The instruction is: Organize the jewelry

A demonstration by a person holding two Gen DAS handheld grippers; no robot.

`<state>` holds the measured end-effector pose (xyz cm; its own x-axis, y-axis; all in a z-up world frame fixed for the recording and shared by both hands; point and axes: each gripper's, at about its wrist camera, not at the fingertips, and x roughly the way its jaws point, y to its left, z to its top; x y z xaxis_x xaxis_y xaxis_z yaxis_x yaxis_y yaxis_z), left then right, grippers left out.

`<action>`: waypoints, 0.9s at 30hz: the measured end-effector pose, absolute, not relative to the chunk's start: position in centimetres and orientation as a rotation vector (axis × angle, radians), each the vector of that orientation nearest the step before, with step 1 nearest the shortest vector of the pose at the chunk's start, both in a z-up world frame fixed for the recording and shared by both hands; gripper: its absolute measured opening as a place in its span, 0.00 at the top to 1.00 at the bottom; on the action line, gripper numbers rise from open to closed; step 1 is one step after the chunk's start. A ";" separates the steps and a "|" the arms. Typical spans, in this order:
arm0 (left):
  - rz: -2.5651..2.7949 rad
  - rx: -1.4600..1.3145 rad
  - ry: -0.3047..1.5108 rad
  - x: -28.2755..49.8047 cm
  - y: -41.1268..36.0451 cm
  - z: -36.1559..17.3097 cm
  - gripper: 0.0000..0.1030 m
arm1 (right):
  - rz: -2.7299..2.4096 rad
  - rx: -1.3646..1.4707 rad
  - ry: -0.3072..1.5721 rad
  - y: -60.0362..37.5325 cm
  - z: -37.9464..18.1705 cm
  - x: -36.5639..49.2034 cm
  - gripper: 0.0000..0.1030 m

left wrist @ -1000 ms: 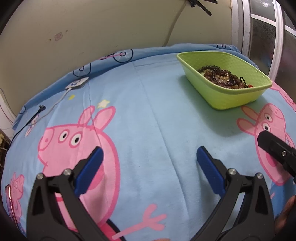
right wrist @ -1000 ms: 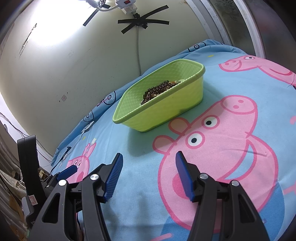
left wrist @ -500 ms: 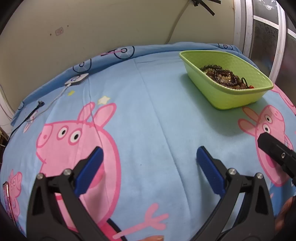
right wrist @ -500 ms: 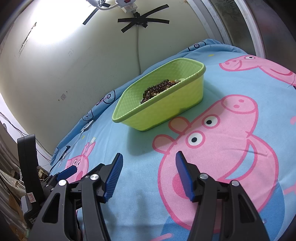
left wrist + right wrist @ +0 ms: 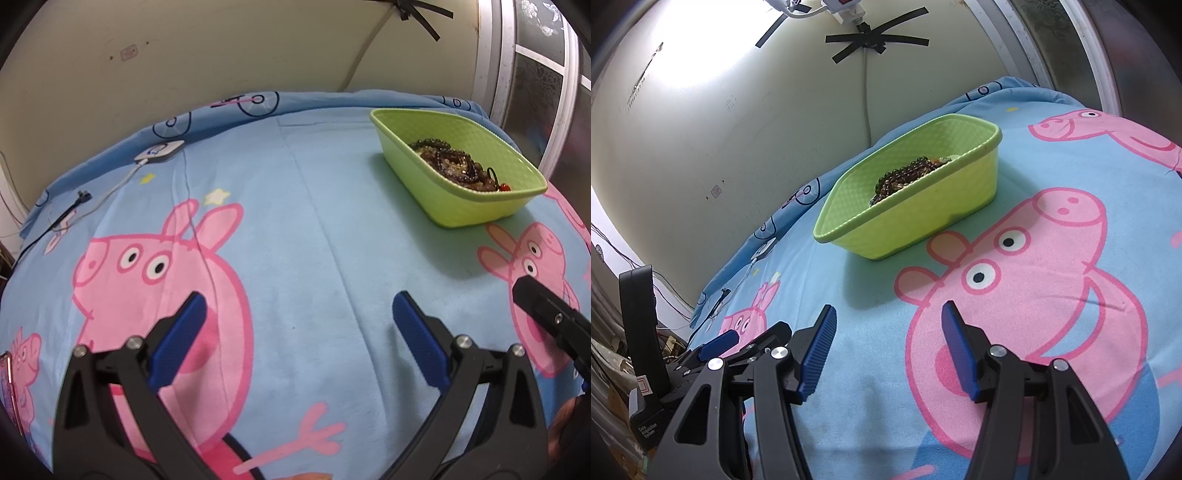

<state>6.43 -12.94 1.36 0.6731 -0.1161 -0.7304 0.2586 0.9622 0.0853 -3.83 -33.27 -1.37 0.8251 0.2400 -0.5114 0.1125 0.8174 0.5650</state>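
Nothing on the bed (image 5: pixel 314 229) has been shifted over the last second. The left tongs (image 5: pixel 295 321) and right tongs (image 5: pixel 886 347) are held open and empty. The jewelry (image 5: pixel 450 166) is heaped in the green basket (image 5: pixel 476 206), untouched; single pieces cannot be distinguished.

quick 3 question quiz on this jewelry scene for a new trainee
1. True or false: the beaded jewelry lies inside the green basket.
2. Multiple choice: the left gripper is A) open and holding nothing, B) shut on a bracelet, C) resting inside the basket.
3. Fill in: in the left wrist view, the small white device near the far edge of the bedsheet has a ____ running from it.

Key: 1 true. 2 A. 3 cable.
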 end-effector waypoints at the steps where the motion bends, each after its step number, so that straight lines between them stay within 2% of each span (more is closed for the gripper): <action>1: -0.207 0.190 0.811 6.4 -12.9 1.3 0.06 | 0.072 0.619 0.606 -33.3 -1.4 -3.9 0.60; 14: -0.216 0.201 0.755 5.2 -12.8 2.1 0.06 | 0.078 0.619 0.607 -33.4 -1.4 -4.1 0.60; 21: -0.208 0.190 0.737 5.3 -12.2 2.6 0.06 | 0.083 0.642 0.617 -34.1 -1.3 -4.7 0.48; 27: -0.150 0.221 0.688 4.8 -12.2 3.2 0.06 | 0.101 0.603 0.641 -33.1 -0.6 -5.1 0.44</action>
<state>4.77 -12.16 3.17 0.7634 -0.0640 -0.6427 0.2092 0.9659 0.1524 -5.12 -33.08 -0.63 0.8027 0.2696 -0.5321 0.0925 0.8250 0.5575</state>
